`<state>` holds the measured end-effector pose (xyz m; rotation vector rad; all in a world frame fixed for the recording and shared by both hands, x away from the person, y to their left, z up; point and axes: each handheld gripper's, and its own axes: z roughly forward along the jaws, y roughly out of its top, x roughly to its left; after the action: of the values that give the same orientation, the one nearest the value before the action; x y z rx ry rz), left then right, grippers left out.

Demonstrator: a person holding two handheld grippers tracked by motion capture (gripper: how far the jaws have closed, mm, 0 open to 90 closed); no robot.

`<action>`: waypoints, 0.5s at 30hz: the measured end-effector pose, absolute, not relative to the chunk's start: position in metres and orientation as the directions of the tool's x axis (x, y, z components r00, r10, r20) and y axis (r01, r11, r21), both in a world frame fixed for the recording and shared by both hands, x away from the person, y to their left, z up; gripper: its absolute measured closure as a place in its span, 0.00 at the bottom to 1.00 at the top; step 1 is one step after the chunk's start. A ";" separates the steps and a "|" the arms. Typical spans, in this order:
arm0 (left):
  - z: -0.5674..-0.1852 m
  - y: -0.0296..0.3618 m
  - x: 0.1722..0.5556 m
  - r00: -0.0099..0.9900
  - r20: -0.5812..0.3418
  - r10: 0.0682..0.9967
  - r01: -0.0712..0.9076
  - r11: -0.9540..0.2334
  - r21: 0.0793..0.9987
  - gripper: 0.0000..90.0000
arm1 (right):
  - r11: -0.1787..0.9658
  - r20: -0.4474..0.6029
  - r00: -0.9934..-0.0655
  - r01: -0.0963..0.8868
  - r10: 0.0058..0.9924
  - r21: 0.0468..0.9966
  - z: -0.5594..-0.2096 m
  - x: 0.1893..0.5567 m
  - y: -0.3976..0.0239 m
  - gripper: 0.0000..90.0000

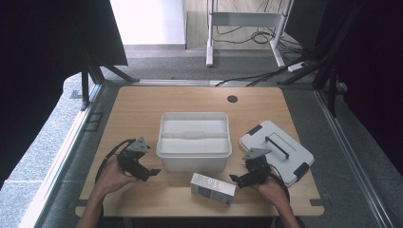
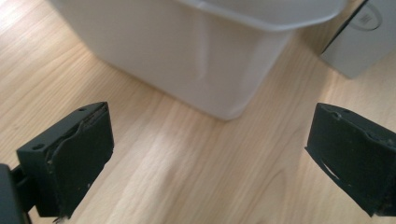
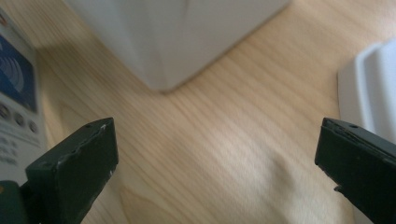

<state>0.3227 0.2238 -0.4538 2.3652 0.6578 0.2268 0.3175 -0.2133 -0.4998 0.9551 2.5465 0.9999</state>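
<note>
A white plastic bin (image 1: 194, 140) stands open in the middle of the wooden table (image 1: 138, 109). Its white lid (image 1: 276, 148) with a black handle lies flat to the right. A small white box (image 1: 213, 188) lies in front of the bin near the table's front edge. My left gripper (image 1: 151, 173) is open just left of the bin's front corner (image 2: 224, 79), with bare wood between its jaws. My right gripper (image 1: 236, 180) is open between the small box (image 3: 16, 93) and the lid (image 3: 369, 88), facing the bin's other corner (image 3: 163, 42).
A round cable hole (image 1: 232, 99) sits at the table's far edge. Beyond the table stand a white frame (image 1: 247, 21) and loose cables on the floor. Dark curtains hang at both sides.
</note>
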 end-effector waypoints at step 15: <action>-0.435 0.251 0.366 0.889 0.004 0.458 0.371 -0.726 0.578 0.07 | 0.523 0.002 -0.727 0.496 0.687 0.694 -0.520 0.311 -0.225 0.00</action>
<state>0.3659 0.2514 -0.4353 2.4651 0.5959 0.1951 0.3106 -0.2255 -0.5204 0.9929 2.4935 1.0065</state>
